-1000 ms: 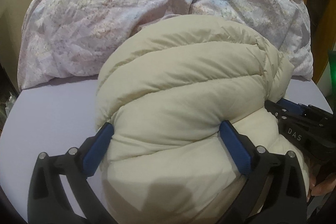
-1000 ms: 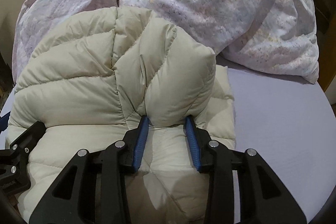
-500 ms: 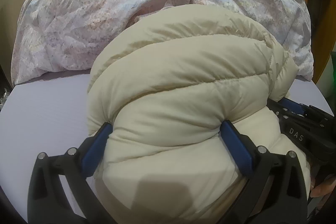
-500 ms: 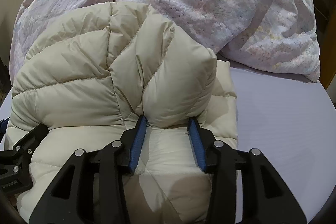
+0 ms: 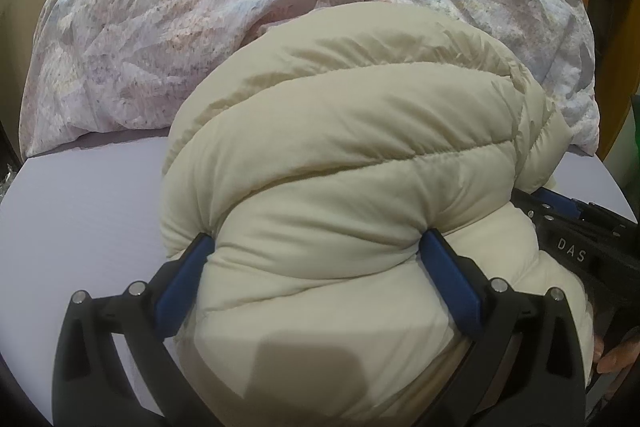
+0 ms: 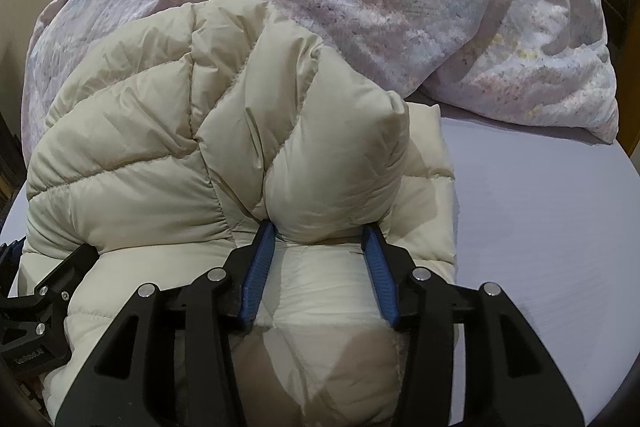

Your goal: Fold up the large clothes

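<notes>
A cream quilted puffer jacket (image 5: 352, 155) lies bunched on a lilac bed sheet (image 5: 80, 219). My left gripper (image 5: 316, 247) is shut on a thick fold of the jacket, which bulges up between its blue pads (image 5: 448, 275). My right gripper (image 6: 320, 239) is shut on another puffy fold of the jacket (image 6: 208, 115), pinched between its blue pads (image 6: 258, 279). The right gripper's black body also shows at the right edge of the left wrist view (image 5: 580, 243). The left gripper's body shows at the left edge of the right wrist view (image 6: 36, 311).
A crumpled pale floral duvet (image 5: 200, 11) is heaped across the far side of the bed, also in the right wrist view (image 6: 440, 7). Bare sheet lies to the left of the jacket and to its right (image 6: 540, 227). A wooden frame (image 5: 612, 75) rises at far right.
Both grippers have lifted the held jacket folds and carried them forward toward the duvet; the jacket bulges higher and hides more of the duvet. Both grips are unchanged.
</notes>
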A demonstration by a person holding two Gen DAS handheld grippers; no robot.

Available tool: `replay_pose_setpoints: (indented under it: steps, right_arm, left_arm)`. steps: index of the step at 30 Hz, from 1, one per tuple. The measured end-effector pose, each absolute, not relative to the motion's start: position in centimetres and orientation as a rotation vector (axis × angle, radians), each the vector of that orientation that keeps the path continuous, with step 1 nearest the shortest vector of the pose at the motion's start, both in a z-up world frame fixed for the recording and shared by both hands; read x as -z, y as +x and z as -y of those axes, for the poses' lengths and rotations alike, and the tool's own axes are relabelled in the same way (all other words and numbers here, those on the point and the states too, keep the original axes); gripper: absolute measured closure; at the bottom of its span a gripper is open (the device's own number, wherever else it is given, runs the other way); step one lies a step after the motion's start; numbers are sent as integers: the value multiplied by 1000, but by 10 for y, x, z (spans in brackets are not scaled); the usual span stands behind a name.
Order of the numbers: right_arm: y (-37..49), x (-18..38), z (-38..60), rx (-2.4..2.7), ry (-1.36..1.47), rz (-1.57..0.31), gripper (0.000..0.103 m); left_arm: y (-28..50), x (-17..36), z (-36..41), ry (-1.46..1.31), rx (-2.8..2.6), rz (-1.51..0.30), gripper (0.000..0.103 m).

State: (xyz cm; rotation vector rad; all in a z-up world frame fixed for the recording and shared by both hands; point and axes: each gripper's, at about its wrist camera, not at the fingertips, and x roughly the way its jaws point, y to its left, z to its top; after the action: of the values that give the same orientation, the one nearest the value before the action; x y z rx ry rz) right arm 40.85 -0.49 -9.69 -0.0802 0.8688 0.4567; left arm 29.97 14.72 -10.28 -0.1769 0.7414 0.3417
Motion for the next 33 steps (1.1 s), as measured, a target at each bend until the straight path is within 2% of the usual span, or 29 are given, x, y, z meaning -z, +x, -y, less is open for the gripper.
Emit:
replay_pose_setpoints:
  steps: [9, 11, 12, 13, 17, 19, 24, 33]
  right_arm:
    - [428, 104, 13, -462, -60, -884, 49]
    - [431, 104, 14, -452, -65, -877, 44]
    - [432, 103, 16, -433, -67, -874, 34]
    - [431, 103, 18, -414, -64, -876, 29]
    - [430, 92, 44, -407, 13, -904, 23]
    - [424, 82, 59, -396, 35, -903, 17]
    - [385, 63, 82, -363, -41, -855, 6]
    - [297, 52, 97, -381, -91, -807, 4]
  left_arm:
    - [305, 105, -152, -201, -332, -751, 2]
    - [305, 104, -152, -196, -335, -746, 2]
    - [304, 102, -153, -200, -334, -744, 2]
    - [302, 100, -154, -207, -332, -744, 2]
    - [281, 88, -160, -253, -346, -737, 2]
    - [267, 78, -159, -261, -359, -733, 2]
    - [213, 55, -141, -175, -428, -708, 2]
    - [142, 63, -110, -194, -437, -778, 2]
